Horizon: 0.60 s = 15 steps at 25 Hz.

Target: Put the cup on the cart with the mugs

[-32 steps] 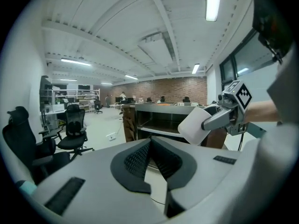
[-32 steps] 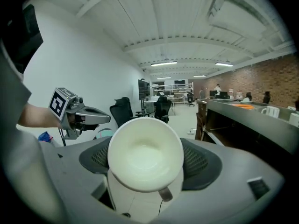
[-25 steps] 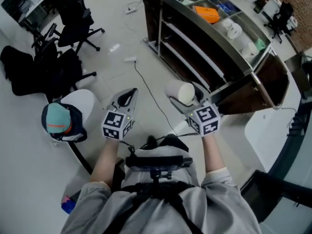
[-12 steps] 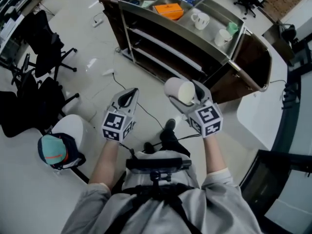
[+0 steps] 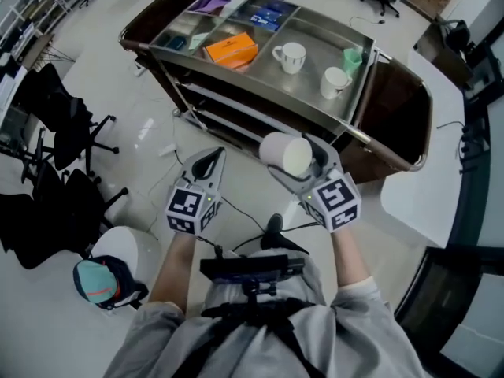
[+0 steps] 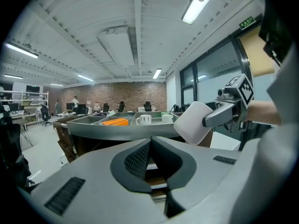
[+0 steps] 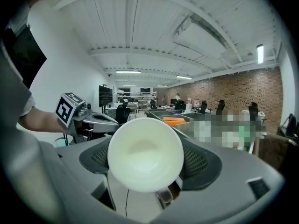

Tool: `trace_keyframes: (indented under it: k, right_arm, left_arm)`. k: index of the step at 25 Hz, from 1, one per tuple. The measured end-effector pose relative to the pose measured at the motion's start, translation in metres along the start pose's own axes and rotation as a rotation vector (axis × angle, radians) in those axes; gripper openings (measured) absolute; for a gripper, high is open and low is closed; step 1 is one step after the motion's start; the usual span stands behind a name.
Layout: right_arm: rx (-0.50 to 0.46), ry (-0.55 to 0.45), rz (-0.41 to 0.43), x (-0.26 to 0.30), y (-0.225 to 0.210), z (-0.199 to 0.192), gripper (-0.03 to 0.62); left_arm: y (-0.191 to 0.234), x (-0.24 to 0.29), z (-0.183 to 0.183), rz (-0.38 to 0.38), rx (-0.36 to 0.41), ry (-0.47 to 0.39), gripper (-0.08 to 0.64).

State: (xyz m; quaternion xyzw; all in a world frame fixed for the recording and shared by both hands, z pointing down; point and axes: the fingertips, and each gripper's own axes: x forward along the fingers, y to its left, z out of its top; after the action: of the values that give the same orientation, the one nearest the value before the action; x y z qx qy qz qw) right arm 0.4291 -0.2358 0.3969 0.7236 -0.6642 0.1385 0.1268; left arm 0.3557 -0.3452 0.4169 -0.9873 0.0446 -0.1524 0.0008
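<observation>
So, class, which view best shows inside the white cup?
The right gripper view: the cup faces the camera mouth-first and looks empty. The head view shows it obliquely from above; the left gripper view, only its outer wall.

Cup [image 7: 145, 154] outside hidden in right gripper view; cart [image 5: 303, 89] far-bin items too small to ID.

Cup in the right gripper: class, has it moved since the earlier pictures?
Yes. The cup has moved toward the cart; the gap between them has shrunk.
</observation>
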Motion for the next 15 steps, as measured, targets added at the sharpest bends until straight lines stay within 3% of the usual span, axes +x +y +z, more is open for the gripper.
trace_keyframes:
  k: [9, 15]
  right_arm:
    - [-0.048, -0.054, -0.022, 0.013, -0.101, 0.062, 0.436]
    - [-0.092, -0.014, -0.11, 0.031, -0.18, 0.107, 0.436]
  left_arm:
    - [0.004, 0.104, 0.087, -0.041, 0.099, -0.032, 0.003]
    - [0.017, 0.175, 0.158, -0.115, 0.178, -0.099, 0.003]
